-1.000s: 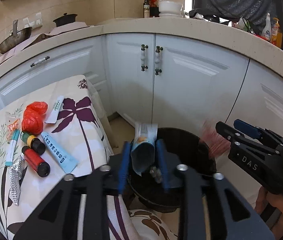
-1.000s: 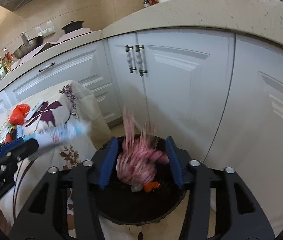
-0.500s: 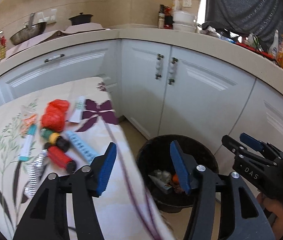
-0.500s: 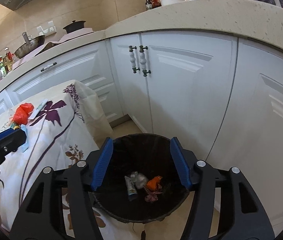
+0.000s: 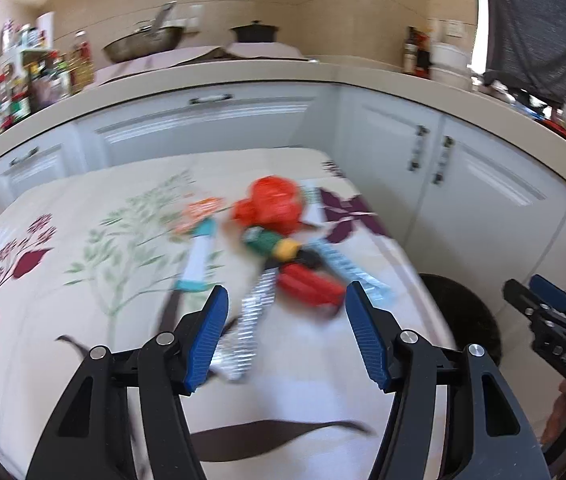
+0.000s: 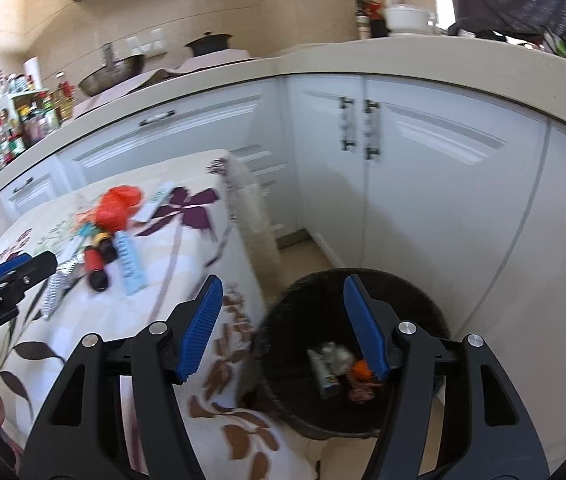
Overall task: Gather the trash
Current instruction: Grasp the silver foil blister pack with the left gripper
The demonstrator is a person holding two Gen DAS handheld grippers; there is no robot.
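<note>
My left gripper (image 5: pixel 285 300) is open and empty above the flowered tablecloth (image 5: pixel 83 280), facing a blurred heap of trash: a red plastic bag (image 5: pixel 273 204), a red bottle (image 5: pixel 311 284), a green and yellow bottle (image 5: pixel 273 244), a blue tube (image 5: pixel 347 268), a white tube (image 5: pixel 199 260) and a silver wrapper (image 5: pixel 249 320). My right gripper (image 6: pixel 283 312) is open and empty above the black bin (image 6: pixel 403 292), which holds several dropped pieces (image 6: pixel 339 368). The heap also shows in the right wrist view (image 6: pixel 111 236).
White kitchen cabinets (image 6: pixel 423 184) under a beige counter (image 6: pixel 363 60) stand close behind the table and bin. The table's right edge (image 6: pixel 243 264) drops beside the bin. The counter carries a wok, a pot and bottles.
Both grippers opened and dropped their trash into the bin. The left gripper then swung left from the bin to over the table. The right gripper drifted slightly left.
</note>
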